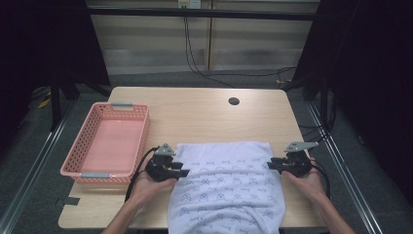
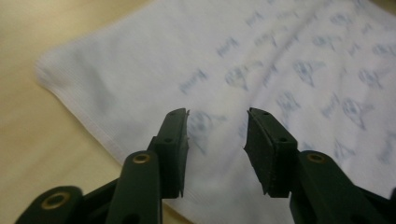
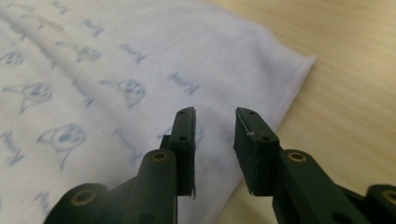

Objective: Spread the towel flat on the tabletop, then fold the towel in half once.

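Observation:
A white cloth (image 1: 226,180) printed with small blue figures lies flat on the wooden table (image 1: 209,122) and hangs over its near edge. My left gripper (image 1: 184,172) sits at the cloth's left edge, pointing right. In the left gripper view its jaws (image 2: 217,135) stand apart just above the cloth (image 2: 261,60) near a hemmed corner, with nothing pinched. My right gripper (image 1: 271,165) sits at the cloth's right edge, pointing left. Seen in the right gripper view, that gripper (image 3: 215,133) is open over the cloth (image 3: 93,70) close to its far right corner.
A pink plastic basket (image 1: 78,156) stands empty on the table's left side, close to my left hand. A dark round hole (image 1: 234,101) sits in the tabletop near the far edge. Bare wood lies beyond the cloth.

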A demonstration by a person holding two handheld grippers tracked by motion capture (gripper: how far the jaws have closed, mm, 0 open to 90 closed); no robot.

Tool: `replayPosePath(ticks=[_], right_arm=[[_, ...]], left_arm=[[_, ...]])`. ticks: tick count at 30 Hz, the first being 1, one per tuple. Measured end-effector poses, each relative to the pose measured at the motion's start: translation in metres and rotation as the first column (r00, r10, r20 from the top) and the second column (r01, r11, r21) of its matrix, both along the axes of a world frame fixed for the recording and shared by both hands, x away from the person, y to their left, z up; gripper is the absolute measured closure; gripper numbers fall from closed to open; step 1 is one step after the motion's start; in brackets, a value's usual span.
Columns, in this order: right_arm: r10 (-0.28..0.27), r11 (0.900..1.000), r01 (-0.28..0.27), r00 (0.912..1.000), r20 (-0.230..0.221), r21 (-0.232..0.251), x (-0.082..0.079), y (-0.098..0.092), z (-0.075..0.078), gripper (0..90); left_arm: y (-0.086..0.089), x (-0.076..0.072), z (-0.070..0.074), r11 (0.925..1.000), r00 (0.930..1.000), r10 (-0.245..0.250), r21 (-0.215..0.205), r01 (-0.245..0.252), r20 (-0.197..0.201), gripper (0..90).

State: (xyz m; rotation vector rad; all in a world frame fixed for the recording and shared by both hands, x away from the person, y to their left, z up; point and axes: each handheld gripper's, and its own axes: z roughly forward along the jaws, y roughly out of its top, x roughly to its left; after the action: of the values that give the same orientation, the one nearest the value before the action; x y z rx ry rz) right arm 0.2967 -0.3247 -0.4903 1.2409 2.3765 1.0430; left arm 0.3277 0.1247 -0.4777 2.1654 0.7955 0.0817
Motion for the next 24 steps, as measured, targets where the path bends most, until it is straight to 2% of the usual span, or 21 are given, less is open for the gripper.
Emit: replayPosePath(ticks=[1,2,3,4,5,6,8,9,10,12,13,14,15,16,17,19,21,22,24], right_arm=[[-0.009,1.000,0.009,0.9999,0.006,0.001,0.005,-0.001,0.002,67.5],[-0.021,1.000,0.021,0.9997,0.016,0.001,0.009,-0.001,0.003,65.8],[-0.029,1.000,0.029,0.9994,0.020,0.005,0.015,-0.002,0.004,65.2],[-0.032,0.999,0.032,0.9992,0.022,0.006,0.019,-0.003,0.004,64.2],[-0.032,0.999,0.032,0.9992,0.022,0.006,0.019,-0.003,0.004,64.2],[-0.045,0.999,0.045,0.9984,0.035,0.013,0.031,-0.005,0.006,62.9],[-0.057,0.998,0.056,0.9972,0.049,0.020,0.040,-0.007,0.008,61.3],[-0.064,0.998,0.063,0.9967,0.051,0.026,0.045,-0.008,0.009,60.3],[-0.069,0.997,0.067,0.9964,0.049,0.026,0.050,-0.008,0.010,57.8],[-0.081,0.996,0.079,0.9956,0.046,0.029,0.058,-0.008,0.009,56.0],[-0.081,0.996,0.080,0.9958,0.044,0.032,0.063,-0.008,0.007,54.9],[-0.085,0.996,0.084,0.9955,0.041,0.030,0.067,-0.008,0.005,53.1],[-0.090,0.996,0.089,0.9953,0.034,0.030,0.070,-0.006,0.002,52.0],[-0.085,0.996,0.084,0.9957,0.036,0.027,0.073,-0.005,0.000,51.3],[-0.093,0.995,0.092,0.9952,0.031,0.027,0.074,-0.004,-0.002,50.3],[-0.096,0.995,0.096,0.9952,0.018,0.011,0.076,-0.002,-0.005,48.8],[-0.111,0.994,0.110,0.9939,0.001,0.018,0.079,-0.003,-0.008,45.6],[-0.108,0.994,0.108,0.9942,-0.003,0.015,0.080,-0.003,-0.010,45.8],[-0.100,0.995,0.100,0.9950,-0.006,-0.005,0.082,0.000,-0.013,45.8]], left_arm=[[0.000,0.000,0.000,1.0000,1.0000,0.000,0.000,0.000,0.000,57.3],[-0.003,0.015,-0.004,0.9996,0.9996,0.027,-0.011,-0.027,0.004,56.4],[-0.004,0.022,-0.007,0.9988,0.9989,0.046,-0.016,-0.046,0.006,56.4],[-0.006,0.028,-0.009,0.9985,0.9984,0.055,0.007,-0.055,0.011,55.6],[-0.006,0.028,-0.009,0.9985,0.9984,0.055,0.007,-0.055,0.011,53.9],[-0.007,0.038,-0.012,0.9958,0.9958,0.092,-0.007,-0.092,0.005,53.0],[-0.009,0.045,-0.013,0.9937,0.9937,0.112,0.009,-0.112,-0.005,48.9],[-0.009,0.045,-0.013,0.9937,0.9937,0.112,0.009,-0.112,-0.005,48.8],[-0.009,0.051,-0.014,0.9910,0.9910,0.134,-0.004,-0.134,-0.003,47.8],[-0.006,0.055,-0.016,0.9882,0.9881,0.153,0.002,-0.153,0.009,46.3],[-0.005,0.056,-0.018,0.9840,0.9837,0.178,0.003,-0.178,0.027,47.3],[-0.004,0.057,-0.019,0.9820,0.9818,0.188,0.008,-0.189,0.025,47.0],[-0.002,0.059,-0.021,0.9837,0.9837,0.180,-0.004,-0.180,0.001,46.2],[-0.001,0.060,-0.024,0.9845,0.9843,0.176,0.001,-0.176,-0.015,45.6],[0.000,0.059,-0.025,0.9864,0.9864,0.164,-0.003,-0.164,-0.012,44.3],[0.001,0.059,-0.024,0.9859,0.9859,0.167,-0.003,-0.167,-0.013,43.0],[0.003,0.059,-0.022,0.9817,0.9817,0.190,-0.003,-0.191,-0.006,40.9],[0.003,0.059,-0.024,0.9787,0.9787,0.205,0.014,-0.205,0.007,41.0],[0.006,0.060,-0.027,0.9796,0.9796,0.201,0.000,-0.201,-0.003,40.7]])
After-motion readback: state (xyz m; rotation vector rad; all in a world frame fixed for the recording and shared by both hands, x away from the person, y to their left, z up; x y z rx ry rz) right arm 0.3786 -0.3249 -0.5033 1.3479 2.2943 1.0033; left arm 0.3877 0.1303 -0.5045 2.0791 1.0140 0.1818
